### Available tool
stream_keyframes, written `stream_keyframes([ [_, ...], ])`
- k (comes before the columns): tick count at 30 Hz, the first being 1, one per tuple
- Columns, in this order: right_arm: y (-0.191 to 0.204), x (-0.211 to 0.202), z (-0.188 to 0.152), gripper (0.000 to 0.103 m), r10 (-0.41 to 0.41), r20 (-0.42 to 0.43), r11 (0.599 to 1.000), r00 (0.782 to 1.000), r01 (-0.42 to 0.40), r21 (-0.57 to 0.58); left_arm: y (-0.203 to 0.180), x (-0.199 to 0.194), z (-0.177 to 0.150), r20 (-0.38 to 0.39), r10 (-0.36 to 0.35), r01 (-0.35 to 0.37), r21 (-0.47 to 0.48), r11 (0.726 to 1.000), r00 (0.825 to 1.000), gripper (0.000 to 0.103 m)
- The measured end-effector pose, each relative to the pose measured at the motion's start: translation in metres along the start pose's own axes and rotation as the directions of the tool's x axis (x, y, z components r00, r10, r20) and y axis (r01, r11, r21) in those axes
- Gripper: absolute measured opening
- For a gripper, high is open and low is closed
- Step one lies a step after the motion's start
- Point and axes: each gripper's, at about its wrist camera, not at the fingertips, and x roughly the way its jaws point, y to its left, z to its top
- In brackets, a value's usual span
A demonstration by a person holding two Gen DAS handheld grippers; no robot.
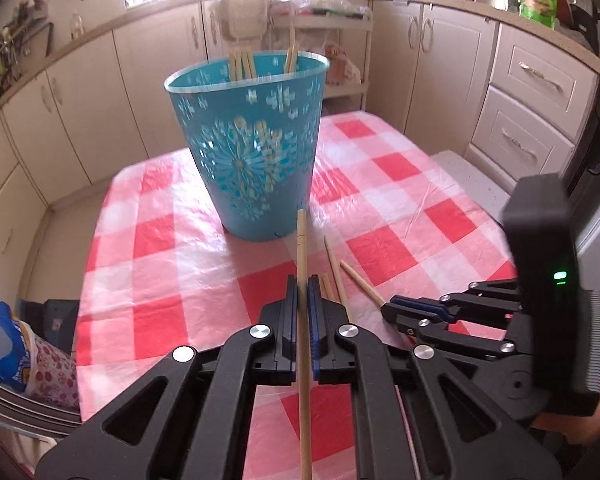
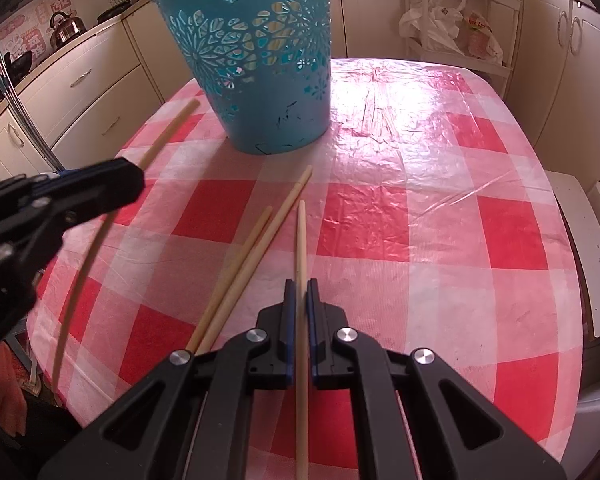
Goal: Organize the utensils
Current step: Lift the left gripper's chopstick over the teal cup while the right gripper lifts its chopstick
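Observation:
My left gripper (image 1: pixel 302 285) is shut on a wooden chopstick (image 1: pixel 301 240), held above the table with its tip toward the blue cut-out basket (image 1: pixel 252 140). Several chopsticks (image 1: pixel 242 65) stand inside the basket. My right gripper (image 2: pixel 300 285) is shut on another chopstick (image 2: pixel 301 240), low over the checked cloth. Two loose chopsticks (image 2: pixel 256 256) lie just left of it. In the right wrist view, the left gripper (image 2: pixel 138 178) comes in from the left with its chopstick (image 2: pixel 162 140). The basket (image 2: pixel 260 60) stands behind. The right gripper (image 1: pixel 386 312) shows at the lower right of the left wrist view.
The table wears a red and white checked plastic cloth (image 2: pixel 420 220). Cream kitchen cabinets (image 1: pixel 532 92) ring the table, and a white shelf rack with bags (image 2: pixel 456 20) stands behind it. A white stool or bench (image 2: pixel 580 240) sits beside the right edge.

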Motion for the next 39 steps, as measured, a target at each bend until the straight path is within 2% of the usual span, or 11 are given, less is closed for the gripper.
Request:
stream_keyframes([
  [9,0.002,0.0,-0.002,0.006,-0.005,0.005,1.0,1.0,0.005,-0.003,0.002,-0.035,0.011,0.13,0.011,-0.011,-0.003,1.0,0.991,0.005],
  [11,-0.001,-0.001,-0.002,0.006,0.02,0.005,0.999,1.0,-0.02,0.028,0.006,-0.045,0.013,0.171,0.002,0.002,-0.022,1.0,0.985,0.005],
  [13,-0.007,-0.002,-0.003,0.006,0.059,0.003,0.996,0.998,-0.059,0.07,0.013,-0.057,0.018,0.237,-0.013,0.026,-0.05,0.998,0.971,0.005],
  [15,-0.01,-0.003,-0.003,0.006,0.077,0.011,0.993,0.997,-0.077,0.088,0.022,-0.072,0.025,0.315,-0.02,0.046,-0.077,0.996,0.949,0.005],
  [20,-0.012,-0.014,0.001,0.006,0.135,0.052,0.981,0.989,-0.141,0.134,0.045,-0.104,0.048,0.522,-0.005,0.083,-0.125,0.989,0.853,0.005],
  [22,-0.013,-0.019,0.002,0.006,0.152,0.069,0.975,0.986,-0.16,0.152,0.05,-0.106,0.057,0.562,0.006,0.084,-0.134,0.987,0.827,0.005],
  [30,-0.027,-0.027,0.006,0.006,0.214,0.119,0.946,0.969,-0.236,0.222,0.061,-0.09,0.094,0.661,0.003,0.146,-0.17,0.975,0.75,0.005],
  [34,-0.027,-0.028,0.009,0.006,0.23,0.125,0.942,0.965,-0.254,0.222,0.064,-0.08,0.113,0.714,0.028,0.148,-0.183,0.972,0.699,0.005],
  [39,-0.033,-0.03,0.011,0.006,0.236,0.138,0.938,0.962,-0.263,0.227,0.075,-0.06,0.136,0.734,0.048,0.176,-0.226,0.958,0.677,0.005],
])
